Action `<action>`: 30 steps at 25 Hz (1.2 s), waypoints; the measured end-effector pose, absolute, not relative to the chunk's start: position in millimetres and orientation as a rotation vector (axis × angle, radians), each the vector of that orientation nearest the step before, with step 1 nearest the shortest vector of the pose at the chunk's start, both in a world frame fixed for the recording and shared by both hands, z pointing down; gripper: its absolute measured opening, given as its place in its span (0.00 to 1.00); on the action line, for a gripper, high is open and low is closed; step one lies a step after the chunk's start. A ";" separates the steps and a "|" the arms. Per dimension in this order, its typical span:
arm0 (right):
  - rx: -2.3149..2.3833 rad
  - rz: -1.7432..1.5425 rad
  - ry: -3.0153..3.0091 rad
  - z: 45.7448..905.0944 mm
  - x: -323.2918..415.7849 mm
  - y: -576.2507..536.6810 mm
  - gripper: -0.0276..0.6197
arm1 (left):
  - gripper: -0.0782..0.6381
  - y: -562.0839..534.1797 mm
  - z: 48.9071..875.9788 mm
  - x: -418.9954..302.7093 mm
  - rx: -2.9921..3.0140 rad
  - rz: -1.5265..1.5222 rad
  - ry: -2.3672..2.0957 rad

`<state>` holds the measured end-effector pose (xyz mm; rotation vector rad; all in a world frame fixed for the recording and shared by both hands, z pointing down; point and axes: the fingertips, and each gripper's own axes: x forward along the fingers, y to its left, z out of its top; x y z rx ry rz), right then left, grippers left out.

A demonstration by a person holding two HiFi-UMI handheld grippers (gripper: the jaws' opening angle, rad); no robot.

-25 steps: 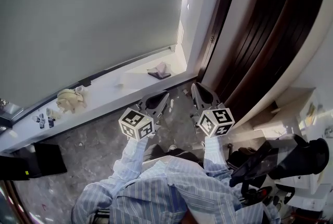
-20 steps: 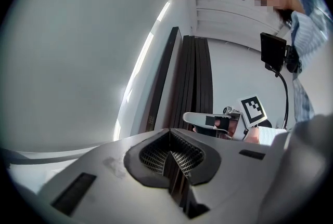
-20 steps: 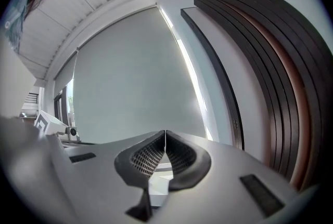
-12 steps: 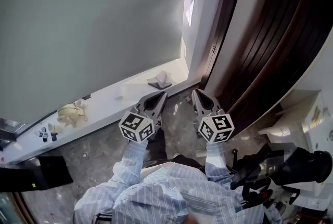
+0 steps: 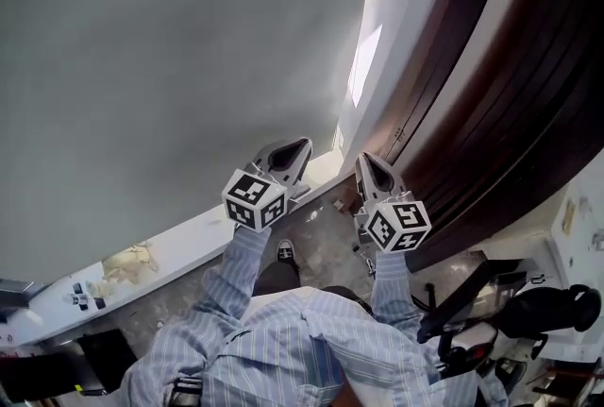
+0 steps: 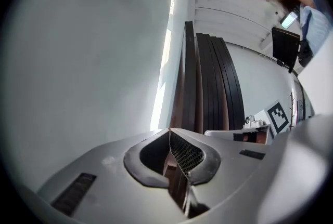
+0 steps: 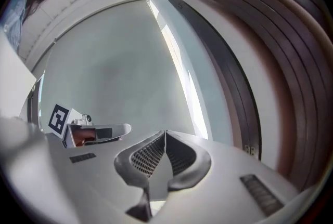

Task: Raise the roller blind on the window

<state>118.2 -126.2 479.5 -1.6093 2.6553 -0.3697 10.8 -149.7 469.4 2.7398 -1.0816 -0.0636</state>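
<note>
The grey roller blind (image 5: 170, 65) hangs fully down and fills the upper left of the head view. A bright strip of window (image 5: 364, 65) shows along its right edge. My left gripper (image 5: 303, 144) is shut and empty, pointing at the blind's lower right corner. My right gripper (image 5: 363, 158) is shut and empty beside it, near the window frame. In the left gripper view the shut jaws (image 6: 169, 131) face the blind (image 6: 88, 62) and the bright strip. From the right gripper view the closed tips (image 7: 165, 132) point up at the blind (image 7: 119, 72). No cord or chain is visible.
A white windowsill (image 5: 189, 245) runs below the blind, with a cream object (image 5: 127, 262) and small dark items (image 5: 85, 295) on it. Dark wooden panels (image 5: 491, 93) stand at the right. Black equipment (image 5: 491, 311) sits on the floor at the lower right.
The head view has tilted upward, so the blind fills more of it and the sill has dropped lower. Both grippers have risen a little toward the blind's right edge, still shut.
</note>
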 end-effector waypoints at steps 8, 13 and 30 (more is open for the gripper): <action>-1.726 -0.369 2.589 481.0 94.7 -190.6 0.06 | 0.12 -254.7 457.5 -9.6 2.797 -0.020 -1.082; -1.725 -0.363 2.619 470.1 101.2 -212.0 0.06 | 0.12 -285.4 451.0 -35.8 2.697 -0.086 -1.204; -1.502 -0.090 2.838 425.6 53.2 -328.9 0.06 | 0.12 -384.7 474.8 -139.4 2.416 -0.082 -1.587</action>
